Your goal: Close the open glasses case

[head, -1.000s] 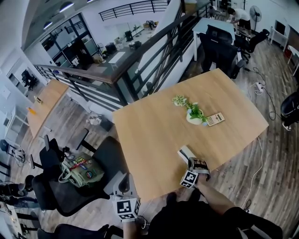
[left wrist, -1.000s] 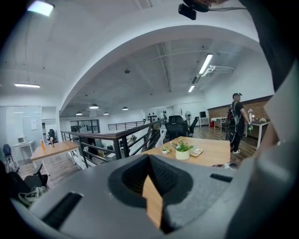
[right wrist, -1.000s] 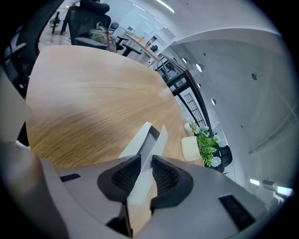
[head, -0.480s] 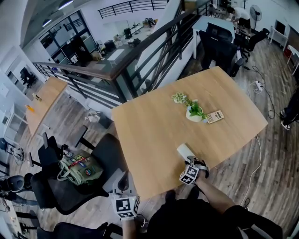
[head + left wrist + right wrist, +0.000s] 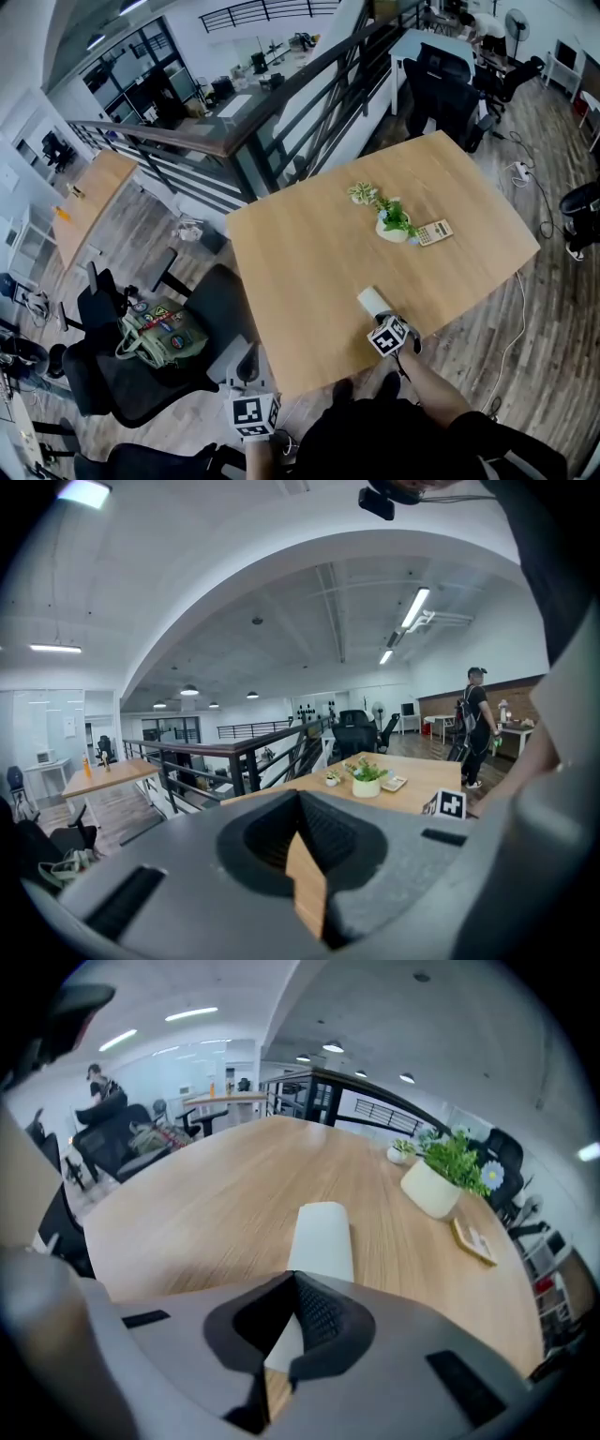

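The white glasses case (image 5: pixel 372 300) lies closed on the wooden table (image 5: pixel 300 244), near its front edge. In the right gripper view the case (image 5: pixel 322 1232) is a smooth rounded shell pointing away from me. My right gripper (image 5: pixel 382 319) hangs just over the case's near end, tilted down, with its jaws shut (image 5: pixel 296 1277) and nothing between them. My left gripper (image 5: pixel 255 401) is held low in front of the table's edge, away from the case. Its jaws (image 5: pixel 299 795) meet at the tips, and only the table shows past them.
A white pot with a green plant (image 5: pixel 392 228) and a calculator (image 5: pixel 435 232) stand at the table's far side. A black chair (image 5: pixel 202 323) with a green bag (image 5: pixel 159 337) stands to the left. A dark railing (image 5: pixel 281 122) runs behind the table.
The right gripper has rolled and its marker cube has shifted slightly towards the case. The case showed a raised lid a second ago and now lies as one closed white shape. The left gripper stayed put.
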{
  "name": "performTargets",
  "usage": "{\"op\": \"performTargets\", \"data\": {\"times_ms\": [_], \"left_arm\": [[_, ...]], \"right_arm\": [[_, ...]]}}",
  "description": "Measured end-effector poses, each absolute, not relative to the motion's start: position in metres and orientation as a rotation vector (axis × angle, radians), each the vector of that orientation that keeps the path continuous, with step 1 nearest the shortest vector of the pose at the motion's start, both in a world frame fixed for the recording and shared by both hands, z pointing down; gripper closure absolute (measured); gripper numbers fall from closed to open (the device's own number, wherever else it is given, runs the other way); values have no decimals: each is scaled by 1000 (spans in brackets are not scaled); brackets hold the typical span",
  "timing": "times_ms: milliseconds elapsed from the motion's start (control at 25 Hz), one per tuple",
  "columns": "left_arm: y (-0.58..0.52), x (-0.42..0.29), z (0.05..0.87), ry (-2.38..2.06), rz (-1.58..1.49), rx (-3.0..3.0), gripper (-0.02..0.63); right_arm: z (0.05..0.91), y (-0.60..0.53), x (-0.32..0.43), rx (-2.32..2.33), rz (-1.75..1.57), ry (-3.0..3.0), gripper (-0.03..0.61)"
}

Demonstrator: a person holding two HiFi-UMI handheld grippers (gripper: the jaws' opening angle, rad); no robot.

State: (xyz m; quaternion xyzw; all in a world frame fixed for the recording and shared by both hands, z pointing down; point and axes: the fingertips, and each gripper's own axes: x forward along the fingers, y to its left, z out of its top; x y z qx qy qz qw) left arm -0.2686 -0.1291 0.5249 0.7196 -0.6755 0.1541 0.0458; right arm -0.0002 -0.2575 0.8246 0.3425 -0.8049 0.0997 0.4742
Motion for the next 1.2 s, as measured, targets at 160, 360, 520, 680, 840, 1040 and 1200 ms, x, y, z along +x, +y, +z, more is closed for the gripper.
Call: {"op": "performTargets", "data": {"times_ms": [160,360,520,680,840,1040,1200], "left_arm": [[-129,-268,527,-2057,472,2194,614],[-128,-266,529,-2045,475,2193,614],[-128,-265,529,-2039,469,2194,614],[-131,-258,532,-2018,467,2216,614],[-132,-249,529,-1990,467,2252,614],[-130,-244,523,-2012,454,2262,614],[-128,-251,525,-2034,431,2217,614]], "right_arm": [[824,-259,-3,807,261,-1960,565],[826,-258,-2,853,250,-1862,565],[827,-260,-2,838,277,-1815,565],[830,-263,-3,799,291,-1780,565],[830,-261,-6,793,176,-1784,563],[827,-258,-3,820,177,-1853,563],[805,-254,-6,785,274,-2027,565]]}}
